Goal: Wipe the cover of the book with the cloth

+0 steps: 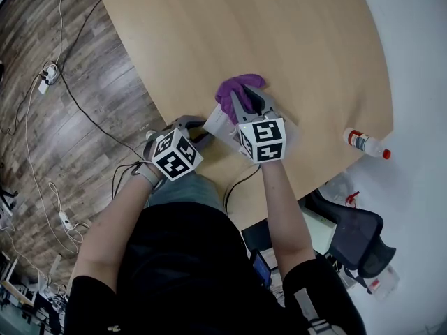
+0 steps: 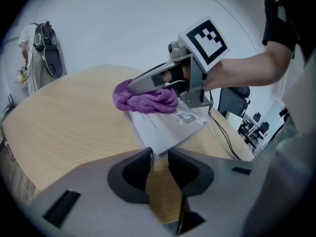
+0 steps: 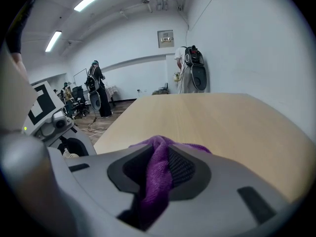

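Holds a bunched purple cloth (image 1: 237,89) tight in the right hand-held gripper (image 3: 158,154), atop a pale grey book (image 2: 165,125) lying flat on the bench (image 1: 279,33). Brackets the book's near corner with the left hand-held gripper (image 2: 159,154), jaws narrow, perhaps touching. Leaves wide bench ahead, edge close behind. Shows a red-capped bottle (image 1: 366,143) lying well right of the right hand-held gripper.

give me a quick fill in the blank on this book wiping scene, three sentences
1. The right gripper is shut on the ___ cloth.
2. The left gripper has a ___ of the book between its jaws.
3. The bottle lying near the edge of the table has a ___ cap.
Missing words: purple; corner; red.
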Demonstrator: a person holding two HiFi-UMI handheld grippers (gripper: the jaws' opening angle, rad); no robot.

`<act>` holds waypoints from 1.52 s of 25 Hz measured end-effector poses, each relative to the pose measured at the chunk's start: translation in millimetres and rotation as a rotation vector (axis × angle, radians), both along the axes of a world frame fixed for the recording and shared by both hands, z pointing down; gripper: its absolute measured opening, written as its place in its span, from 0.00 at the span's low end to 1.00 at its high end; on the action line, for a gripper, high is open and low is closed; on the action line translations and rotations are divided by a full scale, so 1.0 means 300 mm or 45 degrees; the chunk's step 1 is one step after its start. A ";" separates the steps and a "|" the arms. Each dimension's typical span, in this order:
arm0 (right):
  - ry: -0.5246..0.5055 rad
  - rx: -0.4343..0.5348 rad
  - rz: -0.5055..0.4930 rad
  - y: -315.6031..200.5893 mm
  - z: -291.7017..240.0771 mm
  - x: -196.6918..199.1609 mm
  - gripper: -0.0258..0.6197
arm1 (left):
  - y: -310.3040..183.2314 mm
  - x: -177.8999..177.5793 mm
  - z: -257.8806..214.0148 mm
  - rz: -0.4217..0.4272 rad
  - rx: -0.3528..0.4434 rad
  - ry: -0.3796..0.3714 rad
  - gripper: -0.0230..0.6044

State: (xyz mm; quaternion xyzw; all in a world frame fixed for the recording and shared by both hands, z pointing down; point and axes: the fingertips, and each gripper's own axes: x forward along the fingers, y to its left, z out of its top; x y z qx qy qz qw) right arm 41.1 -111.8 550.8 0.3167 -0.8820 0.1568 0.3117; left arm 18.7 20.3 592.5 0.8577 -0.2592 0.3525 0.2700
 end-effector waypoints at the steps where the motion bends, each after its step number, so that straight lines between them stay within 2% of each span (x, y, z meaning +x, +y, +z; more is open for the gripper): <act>1: -0.013 -0.005 -0.004 0.018 0.000 -0.004 0.19 | 0.000 -0.001 0.000 -0.001 0.003 -0.003 0.23; 14: -0.051 -0.057 -0.194 0.288 0.000 -0.112 0.18 | -0.008 -0.012 0.018 -0.072 -0.033 -0.002 0.22; 28: 0.010 -0.091 -0.110 0.370 -0.008 -0.046 0.19 | -0.006 -0.023 0.017 -0.112 -0.050 0.000 0.22; 38: 0.041 -0.130 -0.041 0.401 -0.006 0.042 0.19 | -0.008 -0.088 0.000 -0.129 -0.075 0.021 0.22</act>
